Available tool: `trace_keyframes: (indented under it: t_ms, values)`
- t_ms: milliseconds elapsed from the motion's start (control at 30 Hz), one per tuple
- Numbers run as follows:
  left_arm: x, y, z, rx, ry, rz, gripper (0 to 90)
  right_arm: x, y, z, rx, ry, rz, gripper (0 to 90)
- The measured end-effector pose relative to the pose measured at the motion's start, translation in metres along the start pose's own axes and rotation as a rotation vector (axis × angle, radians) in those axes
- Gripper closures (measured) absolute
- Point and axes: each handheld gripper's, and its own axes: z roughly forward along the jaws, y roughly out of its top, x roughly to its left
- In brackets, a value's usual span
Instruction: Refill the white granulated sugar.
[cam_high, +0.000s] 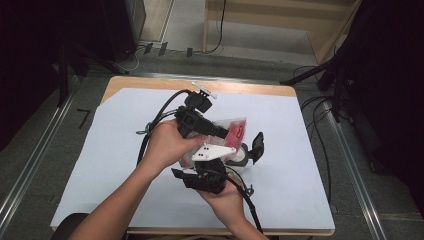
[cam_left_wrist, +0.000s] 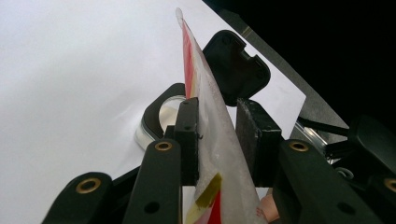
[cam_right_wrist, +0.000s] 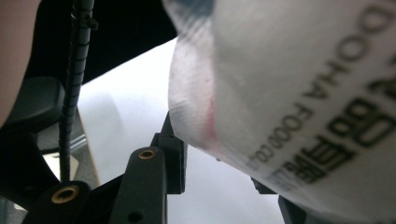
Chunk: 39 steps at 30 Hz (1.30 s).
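Pouch (cam_left_wrist: 219, 140) stands on edge, long axis running away between left gripper (cam_left_wrist: 217, 135) jaws (clamped); right gripper (cam_right_wrist: 219, 186) grip unclear

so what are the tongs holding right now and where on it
Both hold the plastic food pouch. The left tongs pinch its flat sealed edge between the pads. The right tongs close around its bulging printed side, though one jaw is mostly hidden.

Both hands meet mid-surface: the left gripper (cam_high: 226, 134) points rightward, fingers (cam_left_wrist: 187, 135) clamped; the right gripper (cam_high: 212, 167) sits just below, angled up.
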Motion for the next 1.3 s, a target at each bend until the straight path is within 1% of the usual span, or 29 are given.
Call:
trace_keyframes:
  t_ms: [167, 200, 367, 400, 500, 533, 567, 600, 633, 700, 833, 867, 900, 1000, 1033, 1100, 1133, 1167, 1200, 1267, 1300]
  values:
    - [-0.0019, 0.0015, -0.0033, 0.002, -0.008, 0.002, 69.9, 0.0004, 0.0023, -0.002, -0.014, 0.016, 0.011, 64.7]
    - [-0.0016, 0.0016, -0.0039, 0.005, -0.005, 0.008, 69.9, 0.0009, 0.0025, -0.0022, -0.015, 0.016, 0.009, 64.7]
    - [-0.0014, 0.0045, -0.0025, 0.004, -0.013, 0.004, 69.8, 0.0005, 0.0038, -0.0037, -0.015, 0.013, 0.01, 64.7]
    - [-0.0017, 0.0055, -0.0025, 0.014, -0.008, 0.002, 69.7, 0.0003, 0.004, -0.0042, -0.019, 0.012, 0.012, 64.7]
    - [0.0, 0.0065, -0.0022, 0.019, -0.006, 0.003, 69.4, 0.0001, 0.004, -0.0045, -0.023, 0.011, 0.012, 64.6]
    - [-0.0001, 0.0068, -0.0023, 0.026, 0.0, 0.006, 69.6, 0.0, 0.0041, -0.0042, -0.023, 0.011, 0.01, 64.6]
    - [-0.0005, 0.0071, -0.0014, 0.037, 0.017, 0.02, 70.6, -0.0004, 0.0038, -0.0036, -0.021, 0.008, 0.006, 64.6]
    - [-0.0005, 0.0071, -0.0014, 0.037, 0.017, 0.02, 71.1, -0.0004, 0.0038, -0.0036, -0.021, 0.008, 0.006, 64.6]
    - [-0.0006, 0.0073, -0.001, 0.044, 0.026, 0.028, 71.1, -0.0007, 0.0035, -0.0031, -0.018, 0.009, 0.008, 64.6]
    - [-0.0018, 0.0063, 0.0005, 0.037, 0.025, 0.027, 71.9, -0.0008, 0.0022, -0.0021, -0.016, -0.001, 0.01, 64.6]
    - [-0.0001, 0.0059, -0.0003, 0.035, 0.022, 0.028, 72.0, -0.0002, 0.0021, -0.0012, -0.02, -0.005, 0.006, 64.7]
    - [0.0001, 0.006, -0.0004, 0.033, 0.022, 0.016, 72.0, -0.0002, 0.0021, -0.0012, -0.02, -0.005, 0.006, 64.7]
    - [0.0009, 0.0055, -0.0003, 0.029, 0.017, 0.015, 72.1, -0.0003, 0.0021, -0.0008, -0.022, -0.005, 0.005, 64.7]
    - [0.0017, 0.0037, 0.0, 0.024, 0.013, 0.022, 72.3, -0.0002, 0.0011, 0.0001, -0.017, -0.013, -0.002, 64.7]
    - [0.0009, 0.0032, -0.0004, 0.025, 0.016, 0.018, 72.4, 0.0, 0.0007, 0.0003, -0.017, -0.014, -0.006, 64.9]
    - [-0.0001, 0.0025, -0.0004, 0.017, 0.016, 0.026, 72.8, 0.001, 0.0001, 0.0009, -0.014, -0.023, -0.011, 65.4]
    - [-0.0009, 0.0022, -0.0007, 0.019, 0.017, 0.027, 72.8, 0.001, 0.0001, 0.0009, -0.014, -0.023, -0.011, 65.4]
    - [-0.0009, 0.0019, -0.0012, 0.023, 0.014, 0.037, 73.0, 0.0014, -0.0001, 0.0011, -0.014, -0.022, -0.011, 65.3]
    - [-0.0013, 0.0016, -0.0011, 0.016, 0.007, 0.032, 73.2, 0.002, -0.0005, 0.0016, -0.016, -0.023, -0.012, 65.3]
    - [-0.0021, 0.0011, -0.0025, 0.024, 0.015, 0.04, 74.0, 0.003, -0.001, 0.0019, -0.022, -0.028, -0.015, 65.3]
    - [-0.0022, 0.0006, -0.0025, 0.016, 0.015, 0.046, 74.3, 0.0034, -0.0009, 0.0022, -0.021, -0.03, -0.017, 65.4]
